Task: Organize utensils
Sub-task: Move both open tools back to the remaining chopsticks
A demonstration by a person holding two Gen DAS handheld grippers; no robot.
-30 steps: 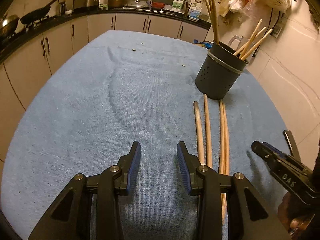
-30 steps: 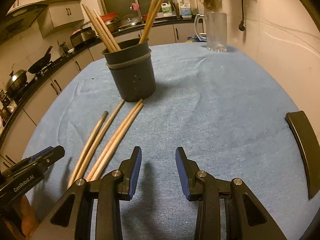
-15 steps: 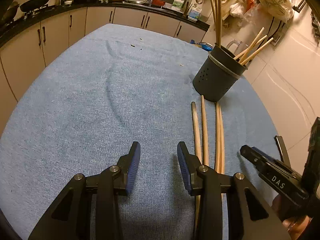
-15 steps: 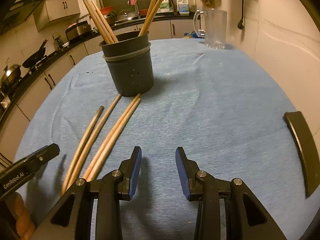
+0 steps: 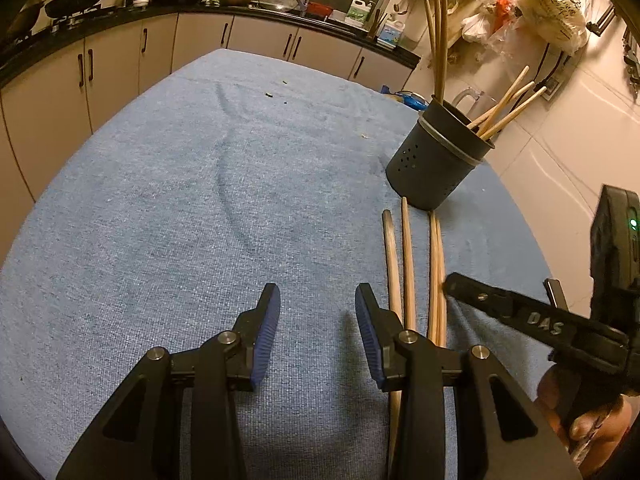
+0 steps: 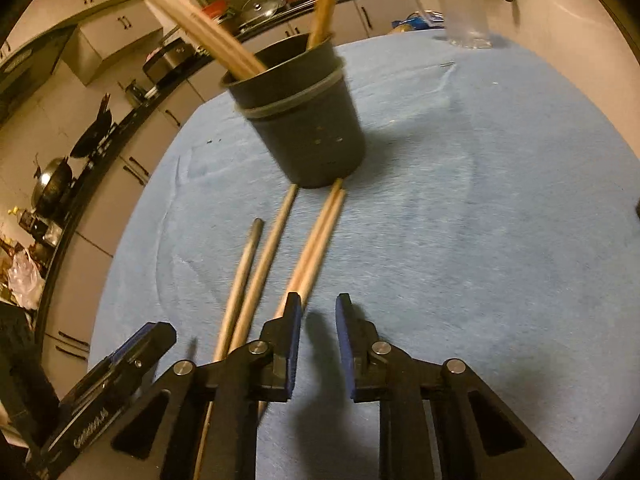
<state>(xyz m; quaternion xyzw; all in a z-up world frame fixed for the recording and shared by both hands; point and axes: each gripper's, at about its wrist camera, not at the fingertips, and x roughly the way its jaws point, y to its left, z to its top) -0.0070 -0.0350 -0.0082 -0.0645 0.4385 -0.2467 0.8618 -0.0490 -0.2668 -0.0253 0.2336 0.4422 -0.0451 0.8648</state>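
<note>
Blue terry cloth (image 5: 168, 208) is spread over the table. 4 wooden chopsticks (image 6: 256, 272) are laid on it side by side, tips pointed at 12 o'clock toward a dark perforated holder (image 6: 308, 132); the 2 at the 3 o'clock side are pressed together and reach the holder's base. More chopsticks are stood inside the holder, leaned outward at 10 and 1 o'clock in the right wrist view.

Left gripper (image 5: 316, 328): jaws are held apart over bare cloth, nothing between the blue pads. The loose chopsticks are seen just at its 3 o'clock side, partly hidden under its right finger.

Right gripper (image 6: 318, 340): jaws have just been closing; a narrow gap is left, and only cloth and shadow are seen between the pads. No chopstick is gripped. Its left finger is placed over the near end of the paired chopsticks; contact cannot be told.

A clear pitcher (image 6: 460, 8) is stood at 1 o'clock, beyond the holder.
</note>
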